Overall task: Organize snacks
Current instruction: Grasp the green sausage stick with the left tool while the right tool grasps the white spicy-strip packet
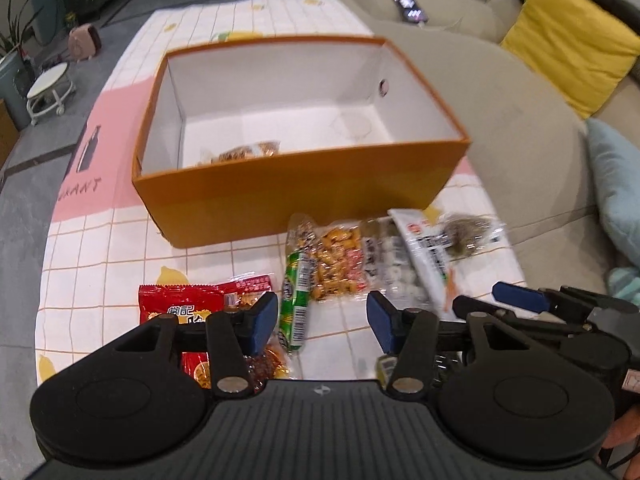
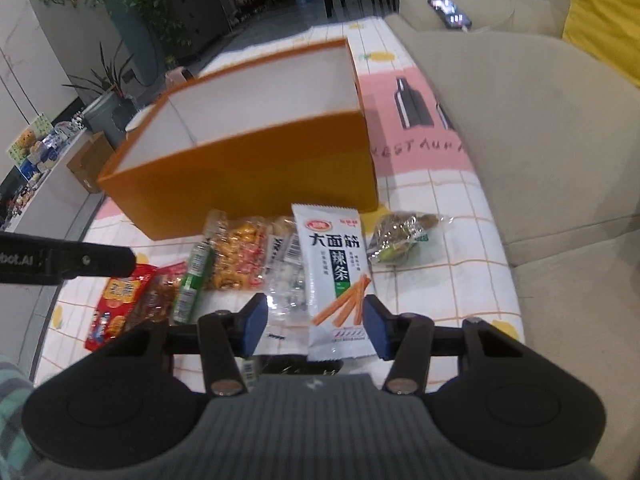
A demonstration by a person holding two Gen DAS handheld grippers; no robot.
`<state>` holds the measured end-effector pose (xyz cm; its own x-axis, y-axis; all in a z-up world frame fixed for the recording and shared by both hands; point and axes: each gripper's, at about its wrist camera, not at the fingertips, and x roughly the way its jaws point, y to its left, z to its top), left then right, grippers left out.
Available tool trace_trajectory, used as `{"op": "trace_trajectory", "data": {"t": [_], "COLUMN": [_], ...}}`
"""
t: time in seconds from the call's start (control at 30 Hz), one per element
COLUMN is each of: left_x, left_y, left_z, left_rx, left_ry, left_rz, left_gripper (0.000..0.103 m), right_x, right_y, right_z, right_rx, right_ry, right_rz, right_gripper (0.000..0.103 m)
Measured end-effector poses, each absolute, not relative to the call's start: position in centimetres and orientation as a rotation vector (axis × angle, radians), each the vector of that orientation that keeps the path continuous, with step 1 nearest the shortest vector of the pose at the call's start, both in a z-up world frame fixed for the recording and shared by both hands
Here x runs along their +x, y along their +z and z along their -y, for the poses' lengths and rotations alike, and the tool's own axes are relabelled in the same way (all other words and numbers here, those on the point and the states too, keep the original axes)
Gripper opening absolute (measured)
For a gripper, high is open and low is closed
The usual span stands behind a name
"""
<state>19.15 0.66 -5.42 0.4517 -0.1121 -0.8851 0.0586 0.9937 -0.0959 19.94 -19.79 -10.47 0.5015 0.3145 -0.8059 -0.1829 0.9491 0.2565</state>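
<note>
An orange box point(image 1: 300, 196) with a white inside stands open on the checked tablecloth point(image 1: 100, 248); one snack pack point(image 1: 244, 152) lies in it. Before it lies a row of snacks: a red packet point(image 1: 180, 300), a green sausage pack point(image 1: 296, 304), a yellow nut bag point(image 1: 340, 264), a clear pack point(image 1: 394, 264), a white spicy-strip packet point(image 2: 338, 280) and a brown-green pack point(image 2: 404, 236). My left gripper point(image 1: 322, 322) is open just above the green sausage pack, which lies by its left pad. My right gripper point(image 2: 315, 324) is open, with the white packet's lower end between its jaws.
A beige sofa point(image 1: 500, 100) borders the table on the right, with a yellow cushion point(image 1: 568, 40) and a phone point(image 1: 408, 4) on it. A small white stool point(image 1: 50, 88) stands on the floor to the left. The two grippers are close side by side.
</note>
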Motion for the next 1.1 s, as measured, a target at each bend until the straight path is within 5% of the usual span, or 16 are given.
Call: {"op": "trace_trajectory", "data": {"t": [0.8, 1.1], "left_x": [23.2, 23.4], "left_y": [-13.5, -14.1], "left_z": [-0.5, -0.9], "left_rx": [0.039, 0.01], "left_ry": [-0.11, -0.104], "left_rz": [-1.233, -1.233], "left_gripper": [0.056, 0.034], "right_x": [24.3, 23.8], "right_y": [-15.6, -15.6], "right_z": [20.0, 20.1], "right_rx": [0.271, 0.27], "right_ry": [0.299, 0.3], "right_rz": [-1.077, -1.075], "right_gripper": [0.055, 0.048]}}
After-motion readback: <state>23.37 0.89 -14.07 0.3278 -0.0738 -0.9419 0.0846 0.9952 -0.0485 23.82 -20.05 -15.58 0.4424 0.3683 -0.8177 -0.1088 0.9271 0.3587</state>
